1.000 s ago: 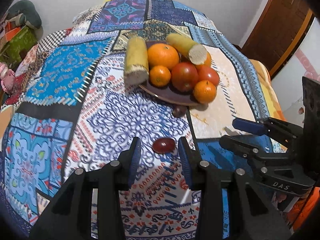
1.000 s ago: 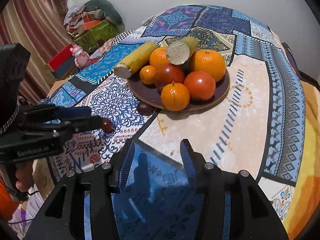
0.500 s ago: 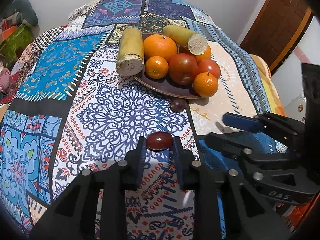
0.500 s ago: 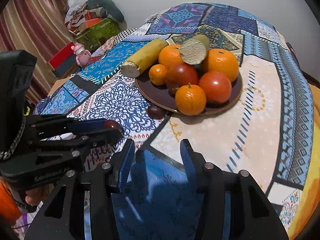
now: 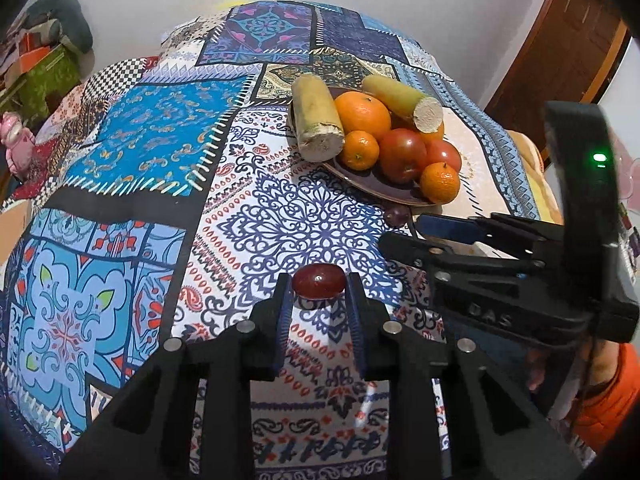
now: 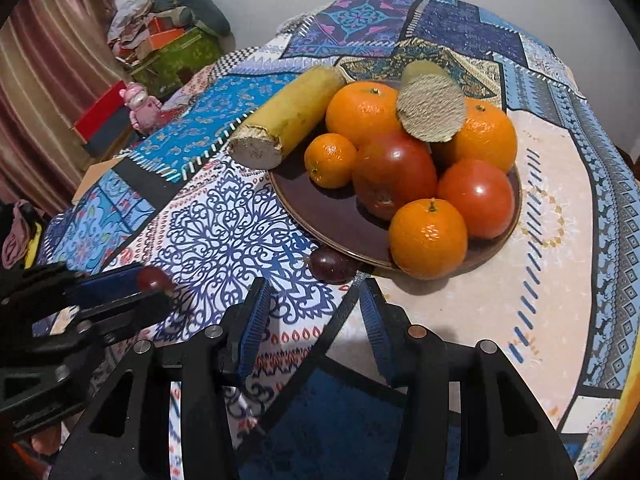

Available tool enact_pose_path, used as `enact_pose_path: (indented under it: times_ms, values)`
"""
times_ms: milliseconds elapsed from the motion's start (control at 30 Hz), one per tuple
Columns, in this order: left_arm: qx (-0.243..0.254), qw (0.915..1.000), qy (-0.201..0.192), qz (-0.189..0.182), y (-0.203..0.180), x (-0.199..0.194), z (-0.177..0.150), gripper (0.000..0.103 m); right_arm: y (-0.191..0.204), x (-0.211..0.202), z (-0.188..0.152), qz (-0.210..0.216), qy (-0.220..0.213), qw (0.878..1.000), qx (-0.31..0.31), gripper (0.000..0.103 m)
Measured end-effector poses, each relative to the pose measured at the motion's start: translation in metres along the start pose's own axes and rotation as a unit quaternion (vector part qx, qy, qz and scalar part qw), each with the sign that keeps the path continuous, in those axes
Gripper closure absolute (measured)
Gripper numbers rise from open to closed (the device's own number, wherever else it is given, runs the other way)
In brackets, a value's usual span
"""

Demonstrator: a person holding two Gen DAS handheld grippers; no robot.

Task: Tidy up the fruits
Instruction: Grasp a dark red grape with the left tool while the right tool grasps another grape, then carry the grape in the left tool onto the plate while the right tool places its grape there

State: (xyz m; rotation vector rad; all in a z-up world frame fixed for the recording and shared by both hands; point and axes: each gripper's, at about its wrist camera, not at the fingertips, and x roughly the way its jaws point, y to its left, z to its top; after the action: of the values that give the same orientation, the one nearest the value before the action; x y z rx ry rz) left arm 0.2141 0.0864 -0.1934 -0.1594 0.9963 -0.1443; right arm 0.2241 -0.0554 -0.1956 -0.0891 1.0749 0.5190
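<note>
Over the patterned cloth (image 5: 280,232), left tongs (image 5: 319,292) clench a red grape (image 5: 319,281); right tongs (image 6: 314,300) released.

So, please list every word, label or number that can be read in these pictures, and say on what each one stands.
"DAS": raised letters on the black body of the right gripper, seen from the left wrist.
Boxes by the wall: no print sharp enough to read.
Nothing else carries text.

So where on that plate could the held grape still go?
The plate has a bare strip along its near-left rim, bordered by the small orange and tomato. Everywhere else it is piled. The left gripper holds the grape.
</note>
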Motion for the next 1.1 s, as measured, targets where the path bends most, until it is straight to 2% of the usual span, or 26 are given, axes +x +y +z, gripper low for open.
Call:
enact_pose_path:
  times_ms: [133, 367, 733, 1100]
  values:
    - [-0.001, 1.0, -0.006, -0.004, 0.003, -0.002, -0.003, 0.077, -0.001, 0.003, 0.003, -0.014, -0.006, 1.0, 0.011, 0.061]
    - [0.002, 0.9999, -0.011, -0.005, 0.005, -0.004, -0.007, 0.077, -0.006, 0.002, 0.003, -0.017, -0.014, 0.999, 0.033, 0.078]
    - [0.01, 0.9998, -0.019, -0.003, -0.006, -0.009, 0.002, 0.077, -0.005, -0.021, -0.009, -0.007, -0.025, 1.0, 0.005, 0.079]
    - [0.025, 0.9993, -0.024, -0.009, -0.037, -0.003, 0.027, 0.077, -0.041, -0.071, -0.014, -0.013, -0.073, 0.997, 0.02, 0.079]
